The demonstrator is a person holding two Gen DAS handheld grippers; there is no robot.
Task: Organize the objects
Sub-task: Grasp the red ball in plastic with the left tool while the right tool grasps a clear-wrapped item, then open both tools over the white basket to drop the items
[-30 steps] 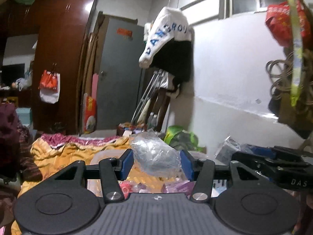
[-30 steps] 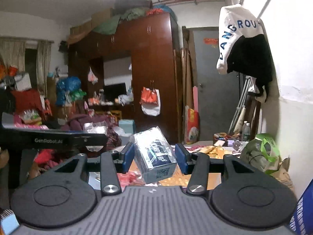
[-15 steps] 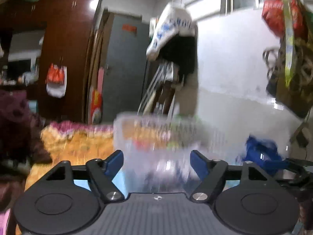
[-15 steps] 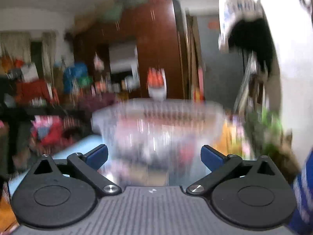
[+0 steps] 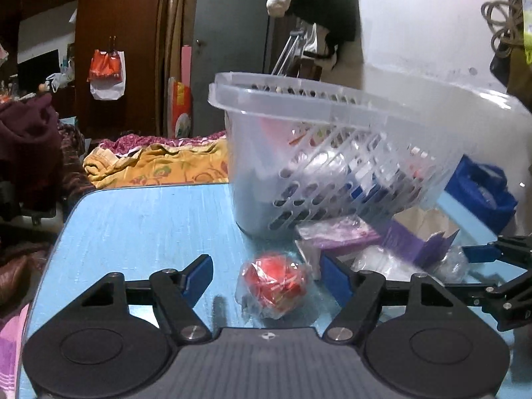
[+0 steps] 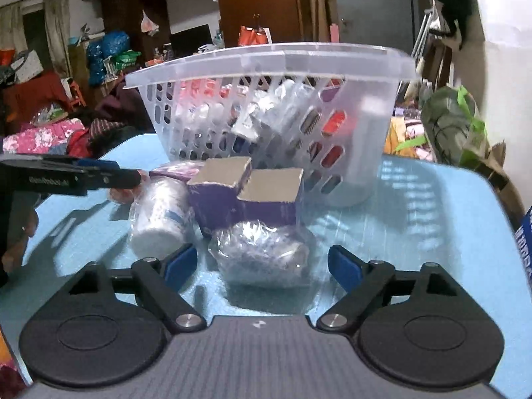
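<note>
A clear slotted plastic basket holding several wrapped items stands on a light blue table; it also shows in the right wrist view. My left gripper is open, low over the table, with a red item in clear wrap lying between its fingers. My right gripper is open around a silvery plastic-wrapped packet on the table. Behind that packet are two purple boxes and a white wrapped roll.
A purple wrapped packet and an open purple box lie beside the basket. The right gripper shows at the right edge of the left wrist view; the left gripper's arm shows at the left of the right wrist view. Bedding and clutter surround the table.
Both grippers held items up high a second ago, a clear bag on the left and a wrapped box on the right. Both have since opened, empty, and dropped to the table over new items.
</note>
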